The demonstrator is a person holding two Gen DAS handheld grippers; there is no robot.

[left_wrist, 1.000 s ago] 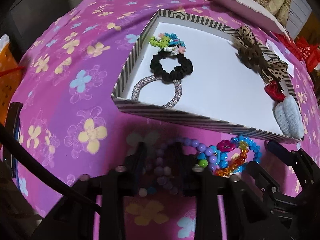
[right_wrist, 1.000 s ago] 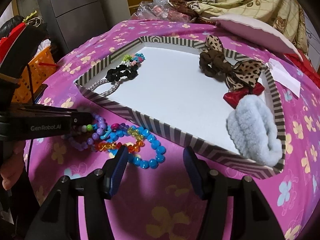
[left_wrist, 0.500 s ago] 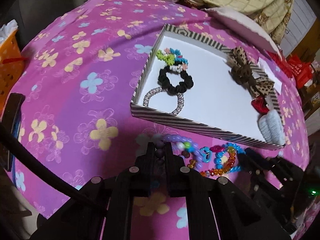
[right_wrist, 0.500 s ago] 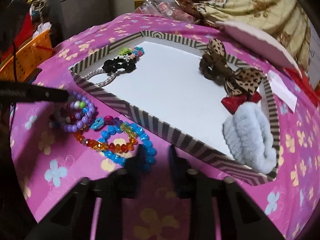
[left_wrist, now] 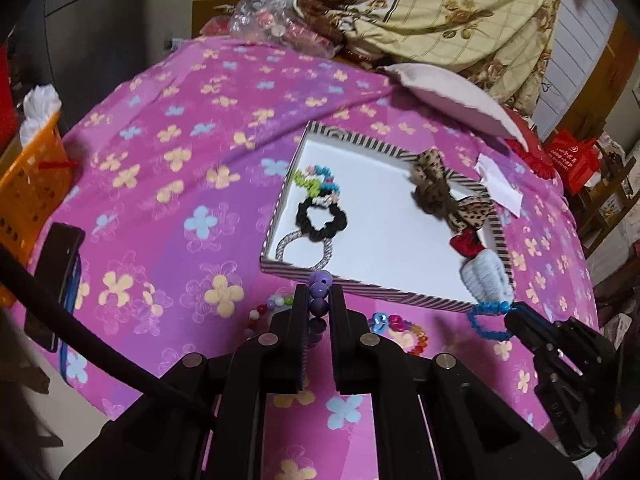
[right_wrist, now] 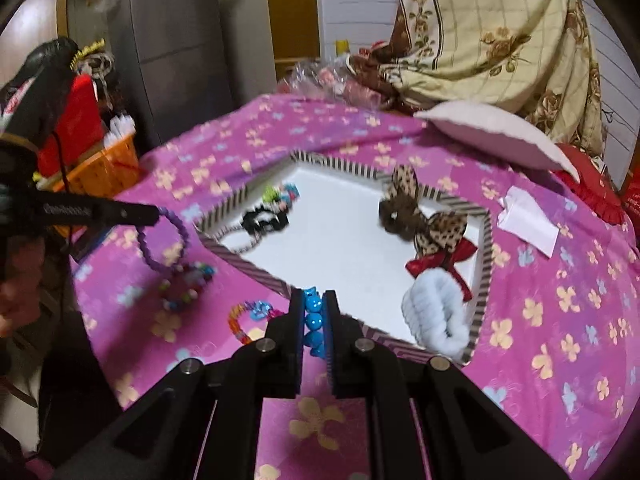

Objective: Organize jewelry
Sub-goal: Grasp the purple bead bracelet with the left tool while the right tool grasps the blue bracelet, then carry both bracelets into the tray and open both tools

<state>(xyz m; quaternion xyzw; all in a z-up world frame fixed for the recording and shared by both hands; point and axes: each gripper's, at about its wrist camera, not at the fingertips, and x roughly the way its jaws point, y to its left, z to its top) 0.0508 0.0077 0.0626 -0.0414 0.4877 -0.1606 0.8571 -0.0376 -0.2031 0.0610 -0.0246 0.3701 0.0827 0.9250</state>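
Left gripper (left_wrist: pixel 319 300) was clamped on a purple bead bracelet (left_wrist: pixel 320 294), its jaws having just closed in on the beads, and the loop dangled clear of the pink flowered cloth (left_wrist: pixel 160 184). On that cloth just below it lay a multicoloured bead bracelet (right_wrist: pixel 186 284) and beside that an orange and pink one (right_wrist: pixel 250 316). Further along sat the striped tray (left_wrist: pixel 276 216), with a green and blue hair tie (left_wrist: pixel 314 180), a black scrunchie (left_wrist: pixel 320 220) and a silver band (left_wrist: pixel 304 248) down its left side. A leopard bow (left_wrist: pixel 436 192), a red bow (left_wrist: pixel 466 242) and a pale blue fluffy scrunchie (left_wrist: pixel 486 280) lined its right side. Right gripper (right_wrist: pixel 313 312) was pinched tight on a blue bead bracelet (right_wrist: pixel 313 320), hanging at the tray's near edge.
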